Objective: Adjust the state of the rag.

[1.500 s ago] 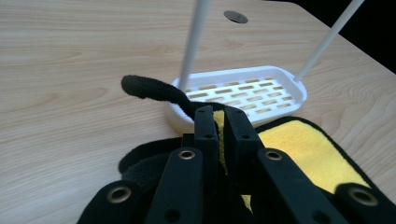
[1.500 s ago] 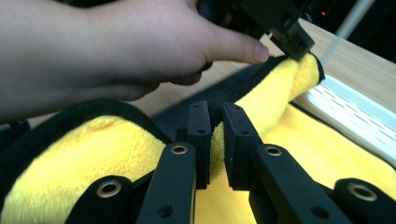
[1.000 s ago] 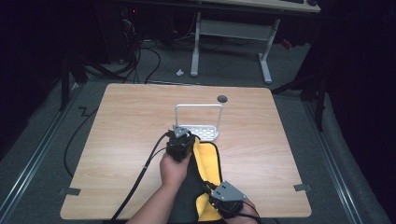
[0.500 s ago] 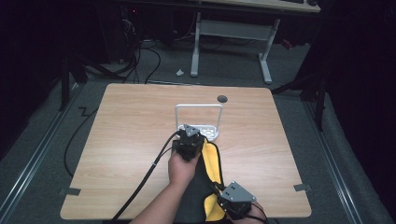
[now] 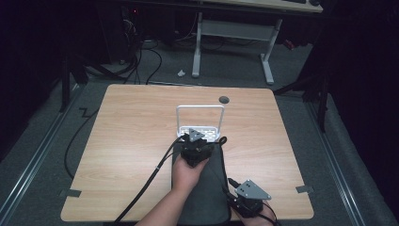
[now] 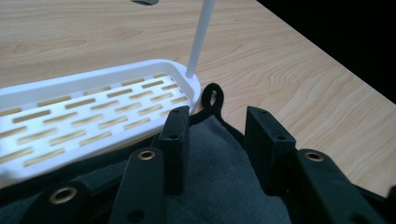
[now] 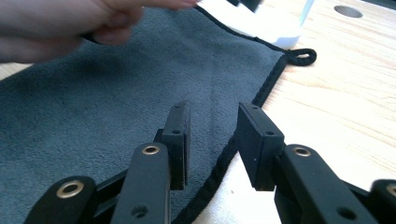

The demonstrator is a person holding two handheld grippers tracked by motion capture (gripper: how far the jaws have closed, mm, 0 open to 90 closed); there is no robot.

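So here's where I'm at: the dark grey microfibre cloth with black stitched edging [image 5: 207,188] is spread flat on the light wooden bench [image 5: 127,141], and both my grippers sit over it; my left gripper [image 6: 217,135] has its jaws apart with nothing between them but the cloth lying under them, and the cloth's black hanging loop [image 6: 211,100] sits just past the jaw tips; right beside my left jaw is the white slotted plastic tray with the upright wire frame [image 6: 93,112], and the cloth's far edge looks tucked against or slightly under its rim, can't tell which.

My right gripper [image 7: 212,140] is also gaping, nothing held, straddling the cloth's hemmed side edge [image 7: 229,154]; one jaw over fabric, the other over bare bench.

What worries me: if I pinch near that loop and pull, the cloth could drag the tray along with it; it looks light; and on the right, a shallow bite on just the hem might slip off, or grab only one layer.
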